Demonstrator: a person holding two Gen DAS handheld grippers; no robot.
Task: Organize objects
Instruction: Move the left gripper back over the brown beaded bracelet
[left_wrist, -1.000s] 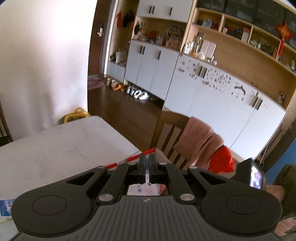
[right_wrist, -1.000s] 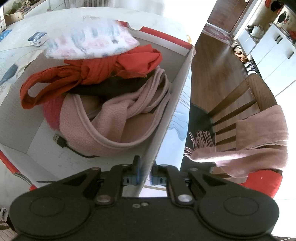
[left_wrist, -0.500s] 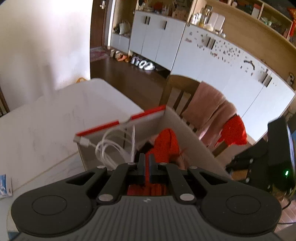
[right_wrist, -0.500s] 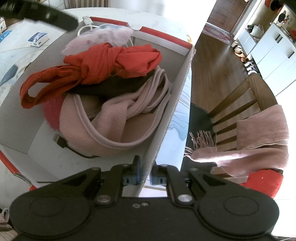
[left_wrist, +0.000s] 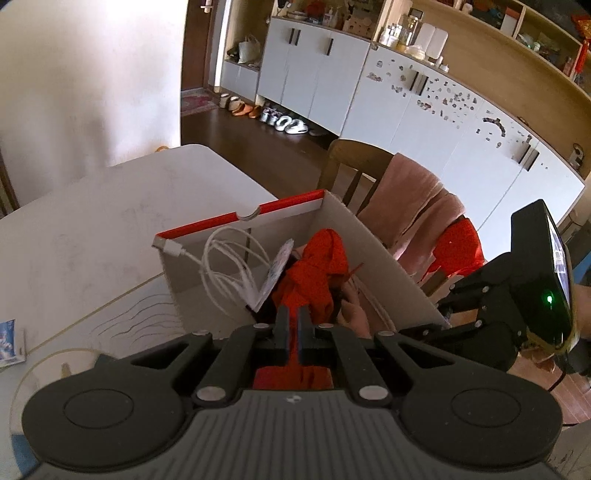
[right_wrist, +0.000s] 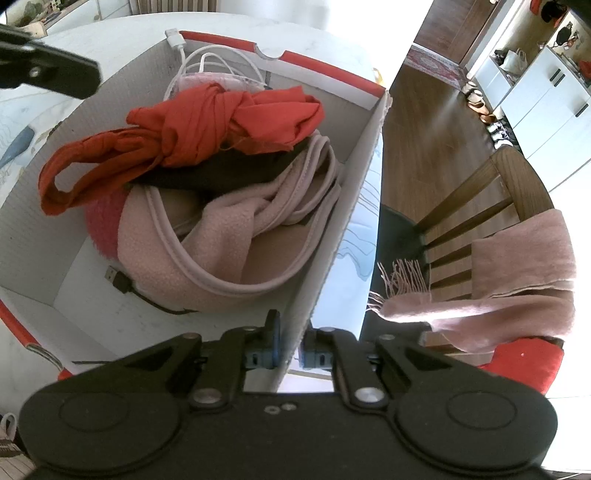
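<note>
Black jaws of the right gripper (right_wrist: 290, 345) are seen pinching the near wall of the cardboard box (right_wrist: 332, 236), which is steadied on the tabletop (left_wrist: 110, 221). The left gripper (left_wrist: 291, 332) is pressed together with nothing visibly held, above the box's near end. Inside the box lie a red cloth (right_wrist: 207, 125), a pink fleece (right_wrist: 229, 236), a white cable (left_wrist: 225, 269) and a patterned pouch (left_wrist: 275, 273). Packing seems under way; another loose item must probably be fetched next. No writing can be read.
</note>
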